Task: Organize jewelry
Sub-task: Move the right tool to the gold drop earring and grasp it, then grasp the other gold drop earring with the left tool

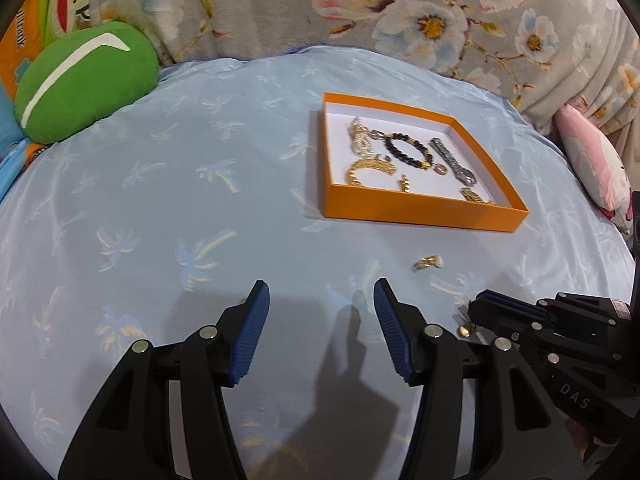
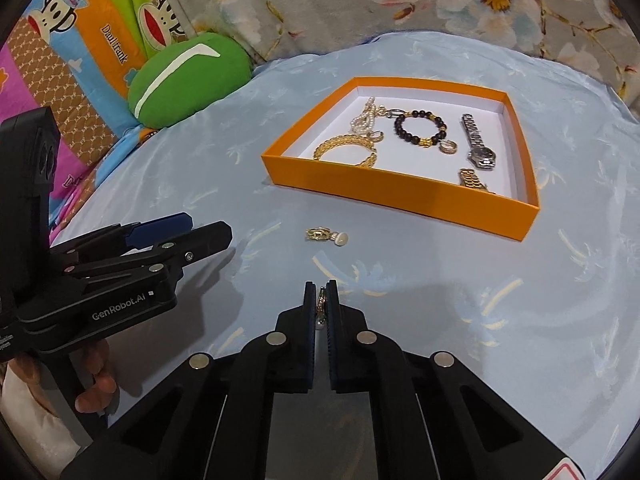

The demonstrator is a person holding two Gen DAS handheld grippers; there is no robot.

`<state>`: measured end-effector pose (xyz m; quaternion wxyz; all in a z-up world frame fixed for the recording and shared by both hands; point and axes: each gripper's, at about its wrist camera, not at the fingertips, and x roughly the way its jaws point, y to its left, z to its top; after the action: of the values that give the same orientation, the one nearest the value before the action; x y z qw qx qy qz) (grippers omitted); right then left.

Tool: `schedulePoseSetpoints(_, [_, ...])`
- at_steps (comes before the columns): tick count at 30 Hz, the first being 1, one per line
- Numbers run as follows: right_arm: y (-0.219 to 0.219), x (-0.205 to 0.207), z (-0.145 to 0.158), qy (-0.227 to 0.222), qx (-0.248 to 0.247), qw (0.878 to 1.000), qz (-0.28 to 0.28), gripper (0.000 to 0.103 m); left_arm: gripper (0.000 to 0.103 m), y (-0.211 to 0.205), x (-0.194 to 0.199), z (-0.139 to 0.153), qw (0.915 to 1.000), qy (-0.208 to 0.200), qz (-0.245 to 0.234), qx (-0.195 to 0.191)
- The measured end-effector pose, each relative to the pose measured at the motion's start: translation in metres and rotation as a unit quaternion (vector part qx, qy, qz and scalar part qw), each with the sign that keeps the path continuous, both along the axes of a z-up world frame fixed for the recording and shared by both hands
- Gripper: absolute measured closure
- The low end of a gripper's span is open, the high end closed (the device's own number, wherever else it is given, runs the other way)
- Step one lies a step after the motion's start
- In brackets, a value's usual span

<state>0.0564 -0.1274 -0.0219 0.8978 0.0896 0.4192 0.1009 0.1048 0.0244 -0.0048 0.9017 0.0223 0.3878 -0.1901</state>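
An orange box with a white floor lies on the blue bedspread and holds a black bead bracelet, gold bracelet, pearl piece, silver watch and gold watch band. My right gripper is shut on a gold pearl earring just above the spread. A second gold pearl earring lies loose in front of the box. My left gripper is open and empty, left of the right one.
A green round cushion lies at the far left. A floral blanket runs along the back. A pink plush lies at the right edge. Cartoon-print bedding is at the left.
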Motion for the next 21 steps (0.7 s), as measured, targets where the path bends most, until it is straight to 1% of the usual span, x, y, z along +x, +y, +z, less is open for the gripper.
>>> schedulePoseSetpoints(3, [-0.014,-0.007,0.0,0.0,0.003,1.0,-0.021,0.099,0.051,-0.015,0.0,-0.001,0.9997,0.005,-0.024,0.002])
schedulePoseSetpoints(7, [-0.031,-0.012,-0.001,0.001,0.013,0.999,-0.043,0.099,0.051,-0.046,0.003,-0.002,0.9982,-0.002,-0.053,0.027])
schedulePoseSetpoints(11, [-0.041,-0.014,-0.002,0.002,0.021,0.998,-0.052,0.099,0.051,-0.064,0.009,-0.005,0.997,0.005,-0.071,0.032])
schedulePoseSetpoints(16, [-0.041,-0.014,-0.003,0.002,0.024,0.998,-0.05,0.099,0.069,-0.071,0.015,-0.007,0.9965,0.014,-0.076,0.032])
schedulePoseSetpoints(18, [-0.041,-0.014,-0.003,0.002,0.026,0.998,-0.052,0.099,0.072,-0.071,0.015,-0.007,0.9963,0.015,-0.078,0.032])
schedulePoseSetpoints(21, [-0.04,-0.013,-0.003,0.003,0.026,0.998,-0.052,0.099,0.083,-0.072,0.015,-0.008,0.9958,0.016,-0.085,0.029])
